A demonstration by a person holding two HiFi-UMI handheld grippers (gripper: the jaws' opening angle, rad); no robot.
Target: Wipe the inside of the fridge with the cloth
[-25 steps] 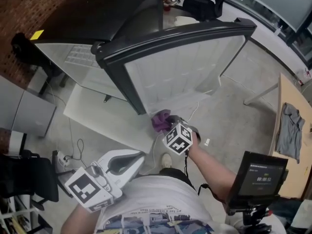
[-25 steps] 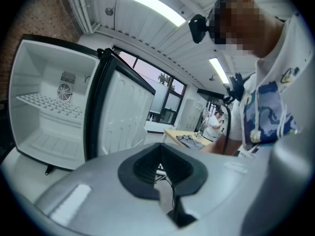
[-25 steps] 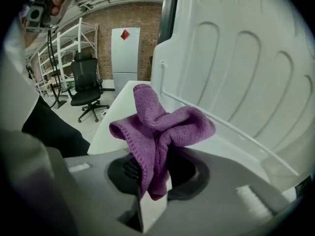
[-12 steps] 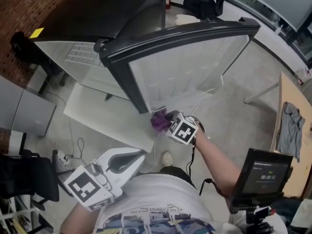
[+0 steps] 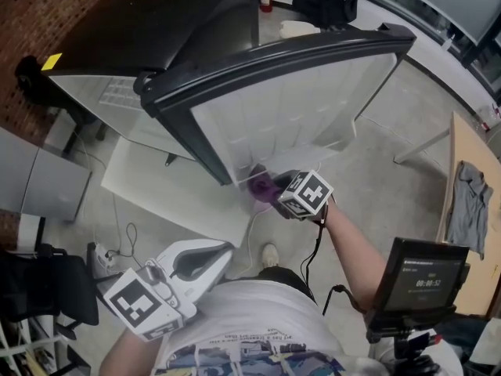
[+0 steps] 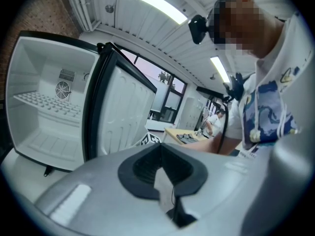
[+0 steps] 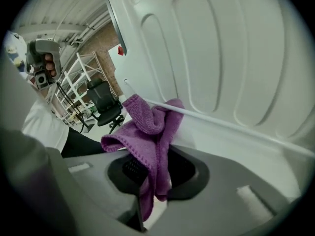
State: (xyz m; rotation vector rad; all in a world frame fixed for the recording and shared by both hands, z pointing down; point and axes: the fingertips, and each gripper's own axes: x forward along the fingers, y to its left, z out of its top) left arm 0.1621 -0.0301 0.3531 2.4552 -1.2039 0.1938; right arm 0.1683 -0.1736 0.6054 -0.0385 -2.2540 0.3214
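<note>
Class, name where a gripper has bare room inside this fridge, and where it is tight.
Free: the cavity floor under the wire shelf, and the space above it by the fan grille. Tight: the lower edge of the door, where the right gripper holds the purple cloth by the rail.

The door point(image 5: 297, 108) hides most of the fridge point(image 5: 156, 22) interior. Of the cloth point(image 7: 150, 127), the lower end is hidden inside the right gripper point(image 7: 153, 181).
</note>
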